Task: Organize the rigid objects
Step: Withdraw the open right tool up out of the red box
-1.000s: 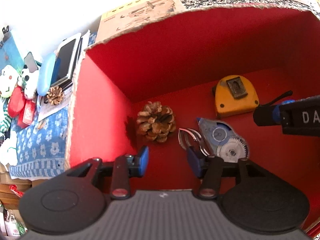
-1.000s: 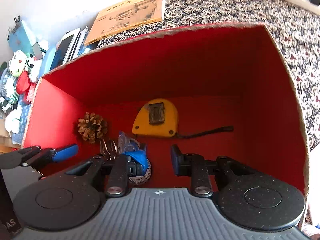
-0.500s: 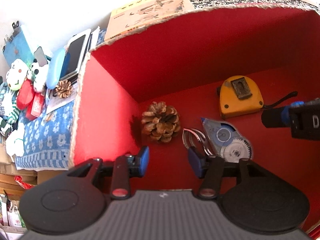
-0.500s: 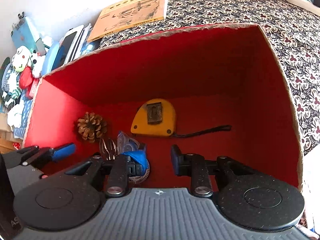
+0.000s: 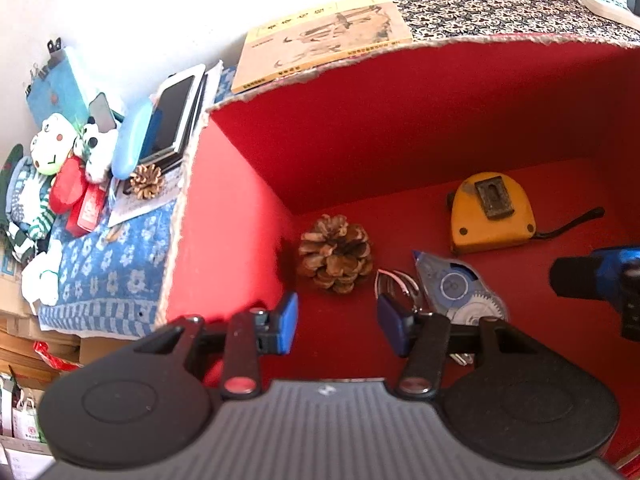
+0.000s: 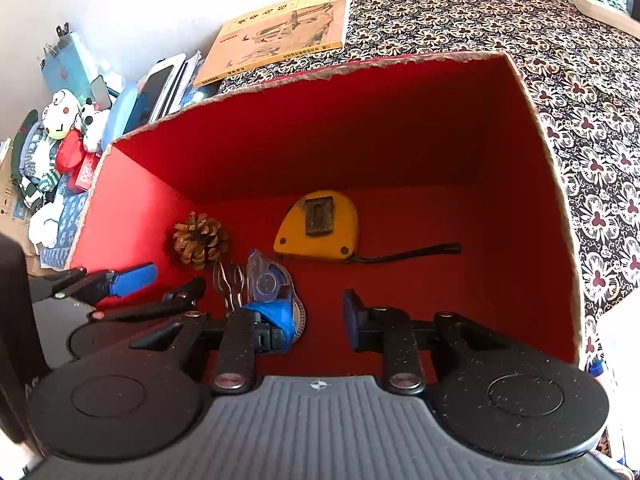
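A red box (image 5: 360, 128) (image 6: 360, 136) holds a pine cone (image 5: 335, 253) (image 6: 199, 238), a yellow tape measure (image 5: 490, 213) (image 6: 318, 226) with a black strap, a clear correction-tape dispenser (image 5: 456, 284) (image 6: 266, 278) and a bunch of thin wire loops (image 5: 394, 282) (image 6: 228, 280). My left gripper (image 5: 336, 322) hovers open over the box floor, just in front of the pine cone, with nothing between its fingers. My right gripper (image 6: 316, 316) is open too, above the floor in front of the tape measure. A second pine cone (image 5: 146, 181) lies outside on papers.
Left of the box, on a blue flowered cloth (image 5: 108, 276), lie plush toys (image 5: 56, 152), a blue case and a stack of tablets (image 5: 172, 120). A tan book (image 5: 324, 36) (image 6: 276, 32) lies behind the box on a patterned cloth (image 6: 560, 60).
Both grippers have drawn back and up from the box, so more of its rim and surroundings show. The objects inside have not moved.
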`<state>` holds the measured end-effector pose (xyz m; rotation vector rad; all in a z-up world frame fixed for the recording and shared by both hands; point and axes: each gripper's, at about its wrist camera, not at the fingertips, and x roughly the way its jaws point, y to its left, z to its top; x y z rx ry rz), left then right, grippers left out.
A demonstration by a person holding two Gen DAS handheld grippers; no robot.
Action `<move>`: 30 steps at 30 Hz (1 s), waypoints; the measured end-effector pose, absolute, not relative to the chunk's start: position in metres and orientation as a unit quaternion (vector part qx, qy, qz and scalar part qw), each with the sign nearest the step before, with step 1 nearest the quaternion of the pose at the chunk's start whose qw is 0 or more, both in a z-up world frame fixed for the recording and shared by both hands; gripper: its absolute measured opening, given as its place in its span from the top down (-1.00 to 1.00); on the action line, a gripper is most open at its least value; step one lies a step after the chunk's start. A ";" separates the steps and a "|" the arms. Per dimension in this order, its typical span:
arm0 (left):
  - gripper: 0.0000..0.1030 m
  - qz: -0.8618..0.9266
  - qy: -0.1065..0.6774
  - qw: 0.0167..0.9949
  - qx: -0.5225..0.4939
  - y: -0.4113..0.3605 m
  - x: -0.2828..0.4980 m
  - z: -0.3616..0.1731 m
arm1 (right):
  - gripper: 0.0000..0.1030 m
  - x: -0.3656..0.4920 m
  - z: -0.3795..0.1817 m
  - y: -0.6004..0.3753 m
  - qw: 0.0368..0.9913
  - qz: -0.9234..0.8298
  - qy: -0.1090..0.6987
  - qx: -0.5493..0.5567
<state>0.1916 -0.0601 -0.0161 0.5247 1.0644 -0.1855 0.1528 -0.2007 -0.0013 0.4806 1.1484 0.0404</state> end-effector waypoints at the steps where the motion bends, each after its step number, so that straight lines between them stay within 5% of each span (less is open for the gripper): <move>1: -0.14 -0.086 0.499 0.826 0.248 -0.060 0.192 -0.016 | 0.83 0.150 -0.001 -0.202 0.813 0.017 0.537 0.227; 30: -0.29 -0.065 0.474 0.854 0.202 -0.052 0.154 0.031 | 0.79 0.120 0.016 -0.194 0.827 -0.007 0.514 0.227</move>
